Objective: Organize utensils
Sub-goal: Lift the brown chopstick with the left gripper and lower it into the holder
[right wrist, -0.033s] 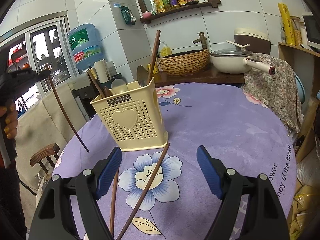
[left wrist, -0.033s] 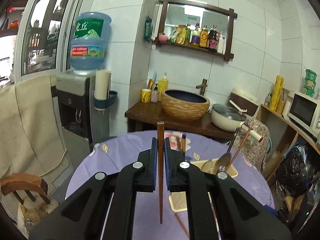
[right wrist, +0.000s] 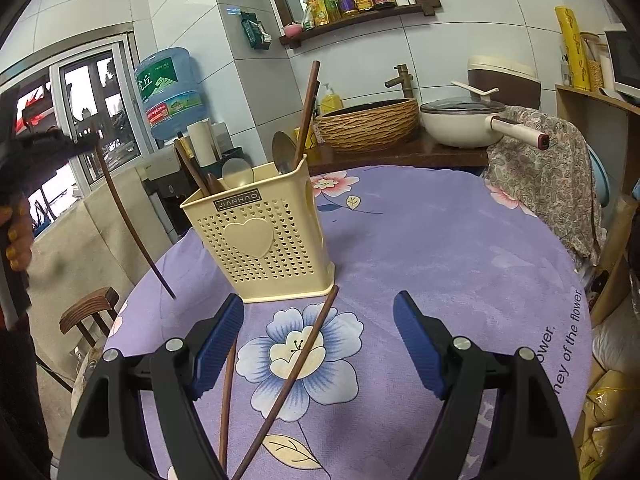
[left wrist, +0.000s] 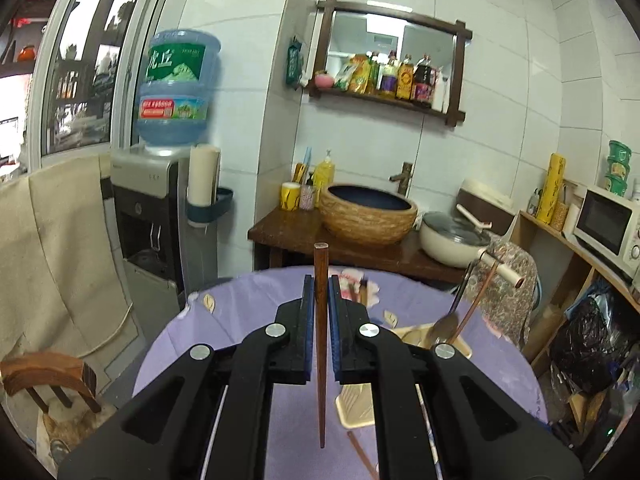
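My left gripper [left wrist: 320, 282] is shut on a dark wooden chopstick [left wrist: 320, 344], which stands upright between the blue pads above the table. In the right wrist view this chopstick [right wrist: 128, 224] hangs at the far left, slanting down towards the table's left edge. A cream perforated utensil holder [right wrist: 260, 240] stands on the purple floral tablecloth [right wrist: 440, 260] with chopsticks and spoons in it. My right gripper [right wrist: 318, 316] is open, low over the cloth in front of the holder. Two more chopsticks [right wrist: 296, 376] [right wrist: 228, 396] lie on the cloth between and beside its fingers.
Behind the table is a wooden counter with a woven basin [right wrist: 372, 124] and a cream pan [right wrist: 460, 120]. A chair draped in patterned cloth [right wrist: 548, 168] stands at the right. A wooden chair [right wrist: 88, 312] and a water dispenser [left wrist: 160, 216] are at the left.
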